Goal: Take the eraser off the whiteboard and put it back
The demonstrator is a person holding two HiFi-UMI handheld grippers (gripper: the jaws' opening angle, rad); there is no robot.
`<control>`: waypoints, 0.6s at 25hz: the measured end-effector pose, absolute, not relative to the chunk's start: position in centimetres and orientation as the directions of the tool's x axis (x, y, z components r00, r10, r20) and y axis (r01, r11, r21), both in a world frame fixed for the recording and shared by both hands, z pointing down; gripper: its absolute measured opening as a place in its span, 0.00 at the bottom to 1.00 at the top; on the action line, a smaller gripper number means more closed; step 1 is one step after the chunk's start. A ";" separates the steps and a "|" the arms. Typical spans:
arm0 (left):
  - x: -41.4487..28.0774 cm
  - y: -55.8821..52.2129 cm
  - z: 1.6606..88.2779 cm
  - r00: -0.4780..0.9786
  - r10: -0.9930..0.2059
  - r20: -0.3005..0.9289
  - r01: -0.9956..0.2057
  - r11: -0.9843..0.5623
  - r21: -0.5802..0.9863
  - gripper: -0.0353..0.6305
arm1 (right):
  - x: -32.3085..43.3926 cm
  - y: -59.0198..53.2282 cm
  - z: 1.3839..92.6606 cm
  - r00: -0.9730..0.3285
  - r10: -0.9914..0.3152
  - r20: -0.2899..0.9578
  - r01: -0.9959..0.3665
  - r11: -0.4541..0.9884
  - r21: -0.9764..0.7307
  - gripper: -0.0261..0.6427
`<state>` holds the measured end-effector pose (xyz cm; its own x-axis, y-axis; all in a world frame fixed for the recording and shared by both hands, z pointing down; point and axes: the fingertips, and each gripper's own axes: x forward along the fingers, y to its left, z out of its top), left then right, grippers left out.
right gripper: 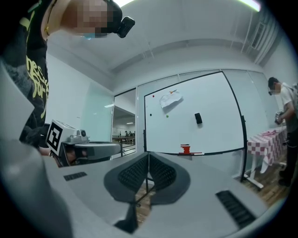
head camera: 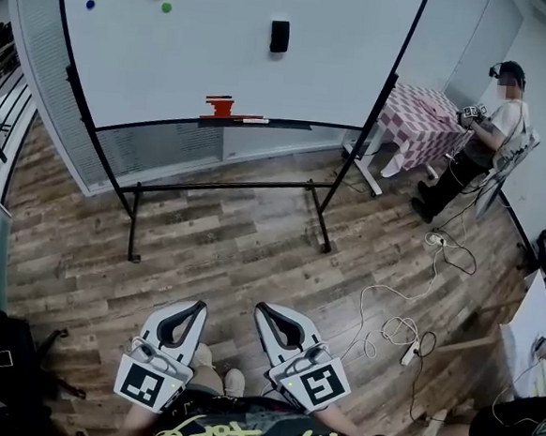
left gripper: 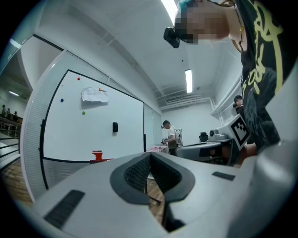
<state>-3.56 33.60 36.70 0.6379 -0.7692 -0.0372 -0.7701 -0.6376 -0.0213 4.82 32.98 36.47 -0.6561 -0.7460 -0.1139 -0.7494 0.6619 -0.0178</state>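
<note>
wooden plank flooring (head camera: 234, 228) is stretching out between the person and the large white whiteboard on its black frame (head camera: 201, 56). the small black rectangular eraser (head camera: 280, 36) is sitting high on the board's face, right of centre, above the tray. it is probably clinging by a magnet and looking light and stiff, so pinching its two long side edges is likely suiting it best. the left gripper (head camera: 191, 309) and the right gripper (head camera: 267, 313) are both staying closed and empty, hanging low near the person's body, well apart from the eraser and pointing toward the board.
</note>
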 end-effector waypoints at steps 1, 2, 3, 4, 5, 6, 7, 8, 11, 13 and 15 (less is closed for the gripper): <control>-3.7 33.6 36.7 0.634 -0.773 -0.038 -0.774 -0.633 -0.020 0.06 | 4.7 32.9 36.5 -0.658 -0.744 -0.115 -0.747 0.664 -0.021 0.05; -3.9 33.5 36.7 0.629 -0.776 -0.039 -0.777 -0.629 -0.020 0.06 | 4.6 32.8 36.4 -0.660 -0.742 -0.117 -0.745 0.667 -0.023 0.05; -4.1 33.3 36.6 0.625 -0.779 -0.041 -0.780 -0.625 -0.021 0.06 | 4.5 32.6 36.3 -0.662 -0.740 -0.119 -0.743 0.669 -0.023 0.05; -4.2 33.1 36.6 0.623 -0.781 -0.043 -0.782 -0.623 -0.024 0.06 | 4.4 32.5 36.3 -0.663 -0.739 -0.120 -0.742 0.670 -0.023 0.05; -4.3 32.9 36.5 0.623 -0.781 -0.045 -0.782 -0.622 -0.026 0.06 | 4.3 32.2 36.3 -0.663 -0.739 -0.119 -0.742 0.670 -0.023 0.05; -4.3 32.7 36.5 0.623 -0.781 -0.047 -0.782 -0.622 -0.027 0.06 | 4.2 32.0 36.4 -0.662 -0.740 -0.118 -0.743 0.669 -0.024 0.05; -4.4 32.4 36.5 0.624 -0.780 -0.049 -0.782 -0.623 -0.027 0.06 | 4.2 31.7 36.4 -0.661 -0.742 -0.117 -0.745 0.667 -0.024 0.05; -4.5 32.1 36.4 0.625 -0.779 -0.052 -0.781 -0.624 -0.026 0.06 | 4.1 31.3 36.4 -0.658 -0.744 -0.118 -0.747 0.664 -0.024 0.05; -5.0 31.1 36.7 0.634 -0.771 -0.056 -0.773 -0.632 -0.054 0.06 | 3.9 30.3 36.3 -0.648 -0.752 -0.121 -0.756 0.655 -0.023 0.05; -5.5 30.1 36.6 0.642 -0.763 -0.069 -0.766 -0.636 -0.089 0.06 | 3.8 29.5 36.1 -0.642 -0.756 -0.126 -0.761 0.649 -0.018 0.05; -5.7 29.0 36.2 0.637 -0.767 -0.077 -0.771 -0.635 -0.056 0.06 | 3.6 28.4 35.8 -0.636 -0.760 -0.135 -0.766 0.643 -0.013 0.05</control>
